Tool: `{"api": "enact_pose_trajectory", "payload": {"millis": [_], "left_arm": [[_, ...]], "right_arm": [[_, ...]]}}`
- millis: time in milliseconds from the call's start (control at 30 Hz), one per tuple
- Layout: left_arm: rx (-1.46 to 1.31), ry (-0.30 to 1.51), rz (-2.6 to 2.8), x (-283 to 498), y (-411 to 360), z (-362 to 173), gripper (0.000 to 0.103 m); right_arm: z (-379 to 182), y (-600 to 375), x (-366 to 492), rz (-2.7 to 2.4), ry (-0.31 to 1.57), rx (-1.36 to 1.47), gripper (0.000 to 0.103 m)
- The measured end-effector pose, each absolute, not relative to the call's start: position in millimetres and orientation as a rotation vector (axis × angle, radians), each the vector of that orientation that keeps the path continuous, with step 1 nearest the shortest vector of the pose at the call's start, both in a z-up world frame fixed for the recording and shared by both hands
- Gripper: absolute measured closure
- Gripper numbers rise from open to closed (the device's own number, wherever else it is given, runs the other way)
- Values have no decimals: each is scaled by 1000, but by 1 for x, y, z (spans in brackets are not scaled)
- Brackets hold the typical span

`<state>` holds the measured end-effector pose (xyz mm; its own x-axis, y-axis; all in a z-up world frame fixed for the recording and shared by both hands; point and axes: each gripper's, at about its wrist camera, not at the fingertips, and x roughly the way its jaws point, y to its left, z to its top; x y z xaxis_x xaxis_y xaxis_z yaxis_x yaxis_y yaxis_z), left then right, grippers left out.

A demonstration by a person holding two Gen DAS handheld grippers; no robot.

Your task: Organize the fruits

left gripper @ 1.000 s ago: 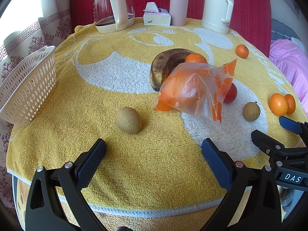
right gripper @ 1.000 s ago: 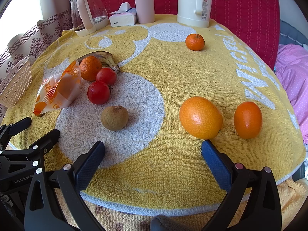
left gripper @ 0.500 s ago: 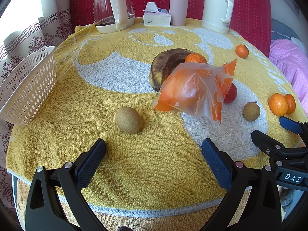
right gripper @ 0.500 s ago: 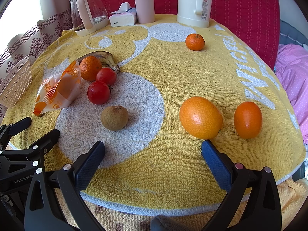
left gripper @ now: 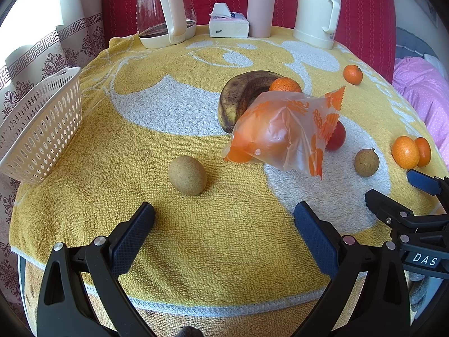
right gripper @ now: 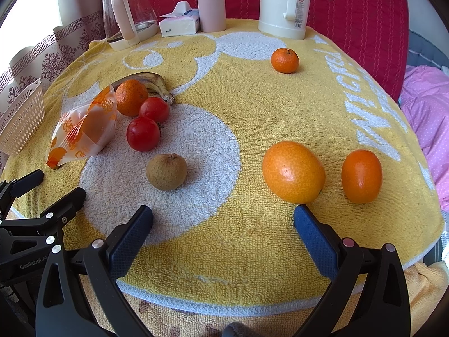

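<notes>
Nothing sorted yet: fruit lies loose on the desk [left gripper: 196,252], basket [left gripper: 42,134] empty, both hand-held grippers, left [left gripper: 224,224] and right [right gripper: 223,224], released.

Loose fruit on yellow towel [left gripper: 196,238]: brown kiwi [left gripper: 187,175], spotted banana [left gripper: 242,95], two tomatoes [right gripper: 143,134], bagged orange [left gripper: 283,132]; white basket [left gripper: 42,137] tilted at left edge.
</notes>
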<state>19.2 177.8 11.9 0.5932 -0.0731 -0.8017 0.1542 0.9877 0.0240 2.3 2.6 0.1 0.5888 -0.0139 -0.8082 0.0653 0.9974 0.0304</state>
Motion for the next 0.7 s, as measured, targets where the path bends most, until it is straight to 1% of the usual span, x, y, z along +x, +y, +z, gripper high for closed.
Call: {"api": "enact_pose_trajectory", "payload": {"millis": [133,200,333,467,600,700], "left_arm": [[-29,990,-189,23,193,20,2],[-44,1009,-251,25,197,21,2],[-24,954,-337,23,203,19,2],[-52,957,-336,27,204,20,2],[-63,959,-322,26,201,24,2],[-71,943,-338,26,198,28,2]], "right_arm": [[1,-1,6,-16,968,52,5],[2,-3,6,1,972,54,5],[1,-3,3,21,979,51,5],[2,-4,1,36,975,54,5],[7,-18,-8,118,948,146,5],[16,-37,-23,174,892,247,5]]}}
